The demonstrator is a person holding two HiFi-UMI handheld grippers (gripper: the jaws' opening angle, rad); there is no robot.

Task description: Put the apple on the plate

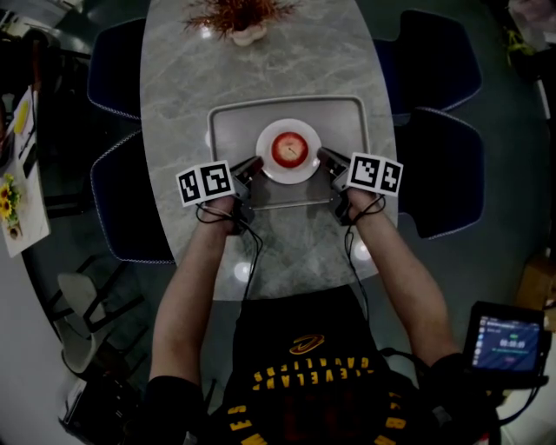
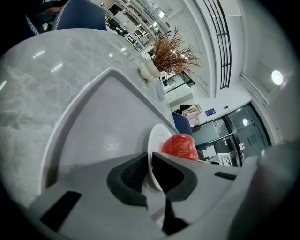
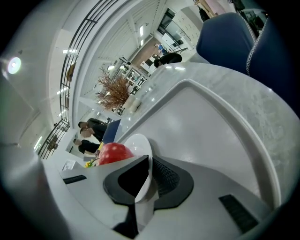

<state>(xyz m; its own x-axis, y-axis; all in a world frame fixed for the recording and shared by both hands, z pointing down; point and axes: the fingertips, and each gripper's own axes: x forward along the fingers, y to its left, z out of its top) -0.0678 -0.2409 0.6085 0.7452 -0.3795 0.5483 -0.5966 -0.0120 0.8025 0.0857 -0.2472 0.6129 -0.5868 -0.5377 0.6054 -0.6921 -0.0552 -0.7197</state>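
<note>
A red apple (image 1: 289,149) sits in the middle of a white plate (image 1: 269,167), which is over a grey tray (image 1: 228,124) on the marble table. My left gripper (image 1: 258,162) is shut on the plate's left rim (image 2: 151,146), with the apple (image 2: 180,146) just beyond its jaws. My right gripper (image 1: 321,156) is shut on the plate's right rim (image 3: 137,144), the apple (image 3: 112,153) to its left. The left gripper (image 2: 149,171) and right gripper (image 3: 149,176) each pinch the thin edge. I cannot tell whether the plate rests on the tray or hangs just above it.
A dried plant in a white vase (image 1: 243,19) stands at the table's far end. Dark blue chairs (image 1: 439,165) flank the table on both sides. The tray's raised rim (image 2: 70,117) surrounds the plate. People (image 3: 91,136) stand far behind. A small screen (image 1: 508,339) sits at the lower right.
</note>
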